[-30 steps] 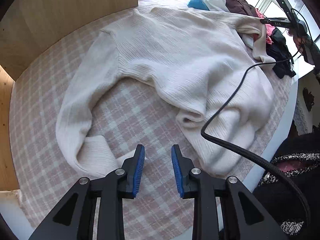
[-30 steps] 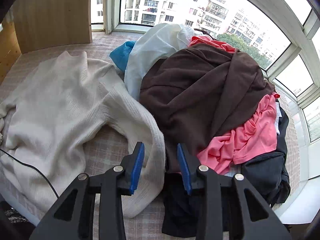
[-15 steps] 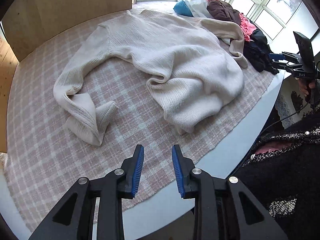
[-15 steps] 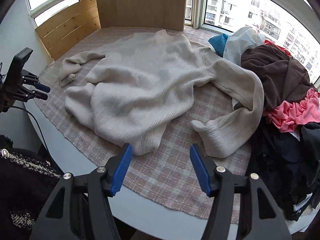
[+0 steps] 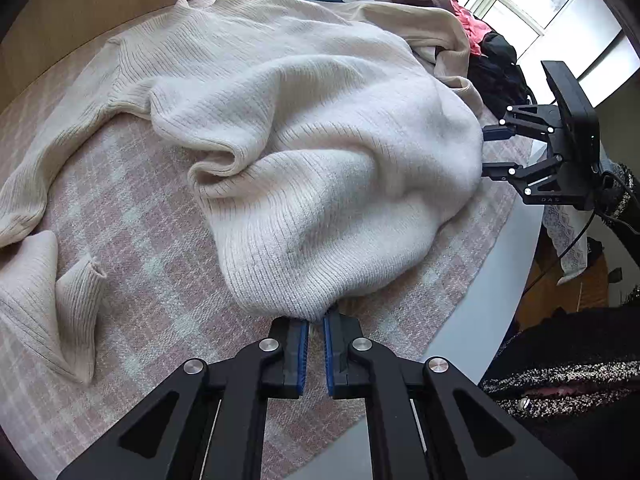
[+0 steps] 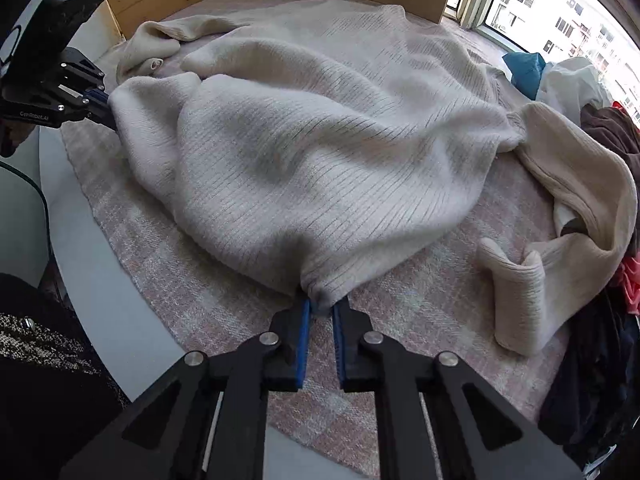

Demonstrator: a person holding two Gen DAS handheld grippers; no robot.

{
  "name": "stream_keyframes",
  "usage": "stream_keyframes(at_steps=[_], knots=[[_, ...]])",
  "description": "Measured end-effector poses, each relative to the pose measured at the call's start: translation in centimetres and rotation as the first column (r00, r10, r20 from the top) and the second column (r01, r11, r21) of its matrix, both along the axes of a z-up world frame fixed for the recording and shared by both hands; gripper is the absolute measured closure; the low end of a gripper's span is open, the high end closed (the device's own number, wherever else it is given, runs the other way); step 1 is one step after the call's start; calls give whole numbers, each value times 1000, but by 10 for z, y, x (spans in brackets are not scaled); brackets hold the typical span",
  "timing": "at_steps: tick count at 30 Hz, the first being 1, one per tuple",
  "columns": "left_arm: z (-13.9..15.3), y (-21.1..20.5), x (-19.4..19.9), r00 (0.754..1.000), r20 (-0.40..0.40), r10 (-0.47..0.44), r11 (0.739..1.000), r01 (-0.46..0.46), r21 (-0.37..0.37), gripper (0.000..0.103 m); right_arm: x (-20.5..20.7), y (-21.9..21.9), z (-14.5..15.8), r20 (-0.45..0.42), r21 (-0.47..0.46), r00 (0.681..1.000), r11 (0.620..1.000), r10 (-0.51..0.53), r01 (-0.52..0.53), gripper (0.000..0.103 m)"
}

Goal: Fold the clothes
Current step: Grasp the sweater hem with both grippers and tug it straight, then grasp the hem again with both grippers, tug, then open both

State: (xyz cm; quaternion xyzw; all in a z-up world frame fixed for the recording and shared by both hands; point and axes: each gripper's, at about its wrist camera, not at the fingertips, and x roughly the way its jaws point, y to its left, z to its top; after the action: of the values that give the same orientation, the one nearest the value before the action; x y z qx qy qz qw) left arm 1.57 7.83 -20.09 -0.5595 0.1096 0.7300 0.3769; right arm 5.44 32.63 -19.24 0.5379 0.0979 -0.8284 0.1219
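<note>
A cream ribbed knit sweater (image 5: pixel 304 128) lies crumpled on a pink plaid cloth (image 5: pixel 152 280); it also shows in the right wrist view (image 6: pixel 320 152). My left gripper (image 5: pixel 316 320) is shut on one corner of the sweater's hem. My right gripper (image 6: pixel 320 312) is shut on the other hem corner. Each gripper shows in the other's view, the right one (image 5: pixel 486 152) at the sweater's right edge, the left one (image 6: pixel 106 114) at its left edge. One sleeve (image 5: pixel 48 280) lies folded on the left, the other (image 6: pixel 560 216) on the right.
A pile of clothes, brown, pink and black (image 6: pixel 612 152), sits at the right by the window, with a blue item (image 6: pixel 524 68) and a white one behind. A wooden panel (image 5: pixel 80 12) stands at the back. The white table edge (image 5: pixel 480 320) is near me.
Both grippers moved in to the sweater's hem and closed on its two corners; they were open and apart from it before.
</note>
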Motion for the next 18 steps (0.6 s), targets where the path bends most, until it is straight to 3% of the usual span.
stream_keyframes(at_steps=[3,7,10,11,12,13,14,15,16,18], knots=[[36,-13,5,999,-52,1,999,1,40,98,9,20,56,-94,-136,993,989,-64,51,93],[108,-36,12,988,-155,23,995,-7,101,98,18,50,130,-198,-290,965,951,-171,109,93],[161,-49,17,978,-207,29,989,3,151,98,18,65,163,-205,-394,954,911,-221,126,91],[175,-52,19,976,-218,28,986,8,165,97,13,66,157,-159,-351,960,922,-231,163,84],[183,-55,18,974,-223,30,986,8,167,96,7,66,151,-114,-306,964,931,-242,198,65],[183,-55,16,975,-223,20,991,10,133,90,2,67,145,-69,-259,964,938,-256,230,52],[179,-55,14,975,-221,1,997,17,79,83,-1,67,138,-38,-198,963,946,-269,256,52],[171,-56,14,975,-223,-9,1000,13,17,65,1,67,126,-35,-124,960,954,-278,272,52],[160,-59,13,974,-228,-13,999,1,-50,62,4,68,115,-25,-92,958,954,-287,284,52],[135,-64,10,983,-185,-5,995,-13,-96,64,9,68,86,39,-112,960,953,-277,280,52]])
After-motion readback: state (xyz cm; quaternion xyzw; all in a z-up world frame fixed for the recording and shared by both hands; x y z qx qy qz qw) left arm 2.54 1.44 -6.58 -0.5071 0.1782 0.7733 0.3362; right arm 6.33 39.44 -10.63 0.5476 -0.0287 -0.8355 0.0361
